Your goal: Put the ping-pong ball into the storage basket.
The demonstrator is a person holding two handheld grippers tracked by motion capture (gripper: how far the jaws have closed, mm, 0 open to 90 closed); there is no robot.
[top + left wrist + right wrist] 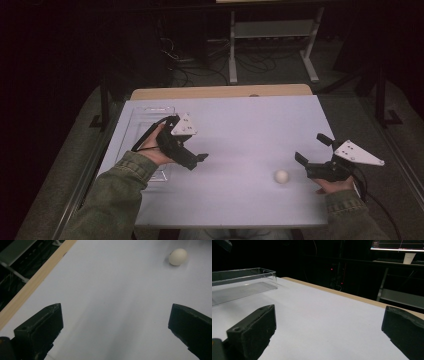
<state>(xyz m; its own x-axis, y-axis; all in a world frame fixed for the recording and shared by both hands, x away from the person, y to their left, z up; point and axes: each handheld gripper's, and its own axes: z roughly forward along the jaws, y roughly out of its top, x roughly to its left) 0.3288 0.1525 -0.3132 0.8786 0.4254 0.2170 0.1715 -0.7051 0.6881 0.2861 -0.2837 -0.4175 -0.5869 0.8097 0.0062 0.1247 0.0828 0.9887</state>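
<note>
White and egg-shaped, the egg (281, 176) lies on the pale table cover (240, 130), in the near right part of the table, resting on its side with nothing touching it. In my left gripper view the egg (178, 256) sits far up toward the right corner, well apart from both jaws. My right gripper (312, 150) is the nearer tool: it hovers just to the right of the egg, its jaws spread wide and holding nothing, with a gap of bare cover between the closer jaw and the shell. From my right gripper view the two black jaws stand far apart at the bottom corners, with bare cover between them. My right hand (334, 184) grips the handle from below, close to the near right edge. My left gripper (197, 159) is over the left half of the table, well apart from the egg, pointing toward it; its jaws are also fully spread and empty. My left hand (157, 150) holds it above the clear plastic tray (150, 112), which lies along the left side of the cover. That tray (244, 281) shows as a shallow transparent box with low walls. A wooden table edge (220, 92) runs along the far side beyond the cover.
</note>
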